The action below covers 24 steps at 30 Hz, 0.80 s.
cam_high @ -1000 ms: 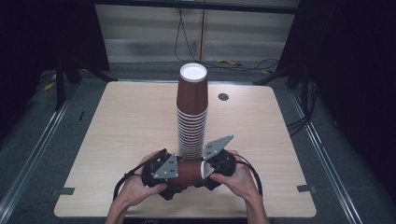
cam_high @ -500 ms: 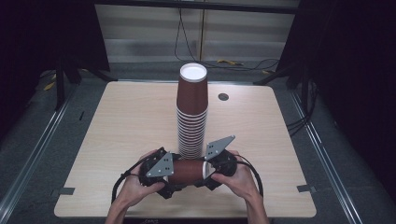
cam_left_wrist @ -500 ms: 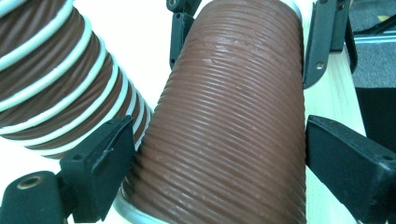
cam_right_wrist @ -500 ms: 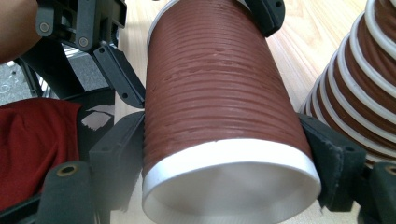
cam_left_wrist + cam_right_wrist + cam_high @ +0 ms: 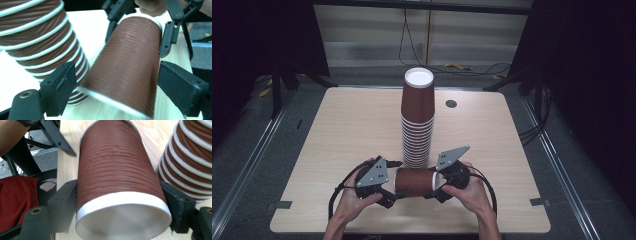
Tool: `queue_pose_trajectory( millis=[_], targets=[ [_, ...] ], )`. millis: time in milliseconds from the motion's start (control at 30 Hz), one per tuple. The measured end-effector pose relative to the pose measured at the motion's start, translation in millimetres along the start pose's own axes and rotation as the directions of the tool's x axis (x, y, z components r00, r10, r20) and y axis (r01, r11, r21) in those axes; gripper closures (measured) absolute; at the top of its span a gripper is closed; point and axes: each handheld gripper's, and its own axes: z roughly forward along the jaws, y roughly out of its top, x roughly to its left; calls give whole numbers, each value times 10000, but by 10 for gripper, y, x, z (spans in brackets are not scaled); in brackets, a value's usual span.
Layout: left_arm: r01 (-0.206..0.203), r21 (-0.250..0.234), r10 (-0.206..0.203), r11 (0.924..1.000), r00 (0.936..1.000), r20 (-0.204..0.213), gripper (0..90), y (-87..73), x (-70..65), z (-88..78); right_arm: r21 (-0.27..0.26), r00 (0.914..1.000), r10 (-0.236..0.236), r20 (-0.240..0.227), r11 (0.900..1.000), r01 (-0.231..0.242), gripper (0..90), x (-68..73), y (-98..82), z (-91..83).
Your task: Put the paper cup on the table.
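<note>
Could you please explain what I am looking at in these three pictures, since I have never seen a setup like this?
There is no robot here: a person holds a pair of hand-held tongs in each hand at a wooden table. The high view looks down from above the person's side. The other two pictures come from small cameras riding on each set of tongs, looking along their black jaws.

On the table stands a tall stack of brown paper cups, upside down. In front of it, a single brown cup lies sideways between the two tools. The right tongs clamp its white-rimmed open end. The left tongs sit at its bottom end; their jaws have just been closing, and in the left gripper view a gap remains at one jaw.
</note>
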Motion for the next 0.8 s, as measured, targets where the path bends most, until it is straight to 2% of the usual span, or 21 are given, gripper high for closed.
queue_pose_trajectory(
  millis=[100, 267, 400, 433, 567, 700, 800],
  targets=[
    [414, -376, -415, 9984, 9991, -26, 155, -31, 27, -51, -148, 9998, 174, 68, 9997, -173, 224, -10, -49, -26],
    [635, -649, -648, 9959, 9977, -181, 155, -52, 35, -93, -576, 9994, 342, 81, 9978, -336, 224, -24, -103, -81],
    [938, -1060, -958, 9899, 9953, -141, 156, -67, 29, -113, -938, 9991, 421, 20, 9947, -417, 223, -30, -166, -107],
    [941, -1058, -959, 9899, 9953, -121, 155, -68, 31, -118, -1168, 9990, 434, -89, 9922, -442, 223, -33, -195, -112],
    [1066, -1266, -1073, 9862, 9942, 11, 155, -73, 10, -122, -1504, 9987, 446, -242, 9875, -478, 223, -37, -238, -117],
    [1207, -1448, -1201, 9821, 9927, 132, 155, -95, 4, -123, -2010, 9979, 436, -486, 9782, -526, 223, -45, -282, -124],
    [1329, -1502, -1335, 9797, 9910, 66, 155, -106, 6, -126, -2268, 9976, 433, -545, 9724, -546, 223, -55, -302, -126]
  ],
)
